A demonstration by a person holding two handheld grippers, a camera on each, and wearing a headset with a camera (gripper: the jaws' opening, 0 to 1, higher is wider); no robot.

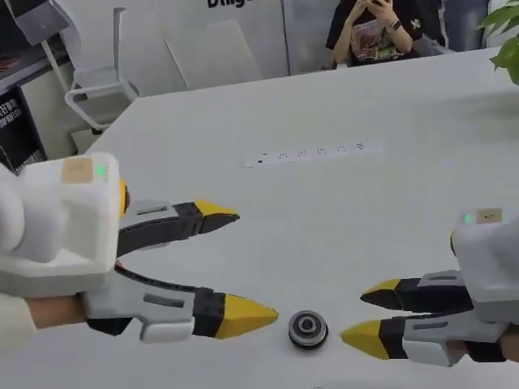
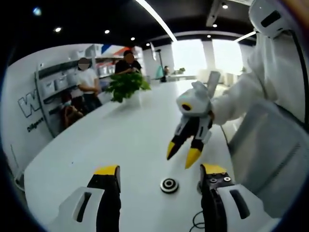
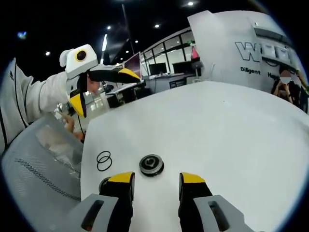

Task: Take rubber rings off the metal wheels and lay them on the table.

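Observation:
A small metal wheel [image 1: 308, 328] with a dark rubber ring around it lies flat on the white table [image 1: 324, 219], near the front edge. It sits between my two grippers. My left gripper [image 1: 253, 263] stands wide open just left of it, with nothing held. From the right, my right gripper [image 1: 354, 314] points at the wheel with its jaws a little apart and empty. The wheel [image 2: 169, 185] lies just ahead of the left jaws, and the wheel [image 3: 151, 165] also lies just ahead of the right jaws. Two loose black rubber rings [image 3: 104, 161] lie on the table beside it.
A white power strip [image 1: 312, 152] lies mid-table. At the far left corner stands a chair [image 1: 97, 89]; a person [image 1: 377, 28] sits at the far side. A green plant [image 1: 507, 40] is at the far right. A grey mesh chair [image 3: 38, 159] is close to the near edge.

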